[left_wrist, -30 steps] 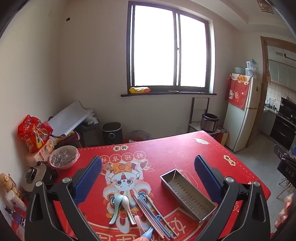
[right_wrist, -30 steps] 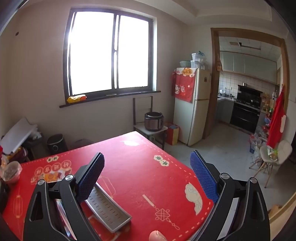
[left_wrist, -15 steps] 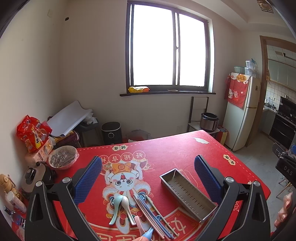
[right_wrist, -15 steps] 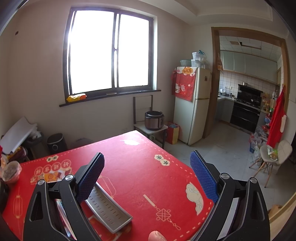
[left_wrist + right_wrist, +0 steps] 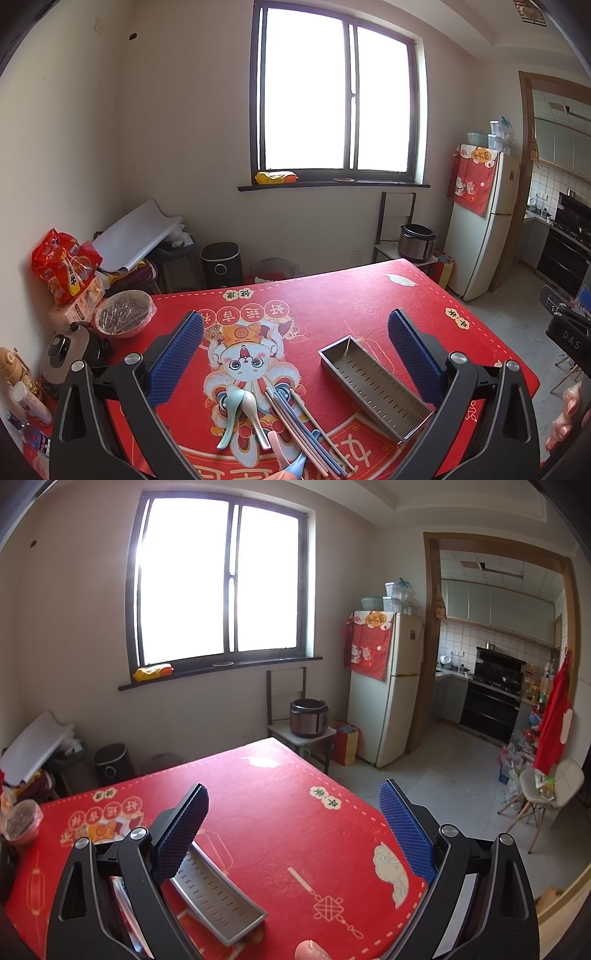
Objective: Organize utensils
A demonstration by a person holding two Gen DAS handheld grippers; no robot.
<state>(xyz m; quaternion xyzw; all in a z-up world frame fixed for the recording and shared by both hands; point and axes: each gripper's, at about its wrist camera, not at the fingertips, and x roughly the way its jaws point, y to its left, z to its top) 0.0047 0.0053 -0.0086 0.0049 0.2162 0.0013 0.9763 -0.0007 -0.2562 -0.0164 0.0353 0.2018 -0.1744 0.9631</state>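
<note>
I have both grippers held above the worktop (image 5: 332, 295), which is covered in a red cloth printed with a cartoon figure. The left gripper (image 5: 295, 354) has its jaws wide apart with nothing between the blue pads, and the right gripper (image 5: 293, 830) is the same, jaws spread and gripping nothing.

From the left wrist camera, the utensils lie near the 6 o'clock edge of the frame. Two pale spoons (image 5: 240, 413) rest side by side on the printed figure, handles running toward 6 o'clock. Just beside them toward 3 o'clock is a bundle of chopsticks (image 5: 306, 428) in pink, blue and light tones, lying close together and slanting from 11 toward 5 o'clock. A blue and a pink handle (image 5: 291, 461) cross the bottom of that bundle; I cannot tell what they belong to. Toward 4 o'clock sits a perforated metal tray (image 5: 373, 387), long and narrow, apart from the chopsticks and holding nothing that I can see.

From the right wrist camera, the same metal tray (image 5: 218, 901) appears at 7 o'clock, partly behind the left finger of the right gripper.

At 9 o'clock on the worktop's far side stand a covered bowl (image 5: 123, 312) and red snack bags (image 5: 64, 266).
</note>
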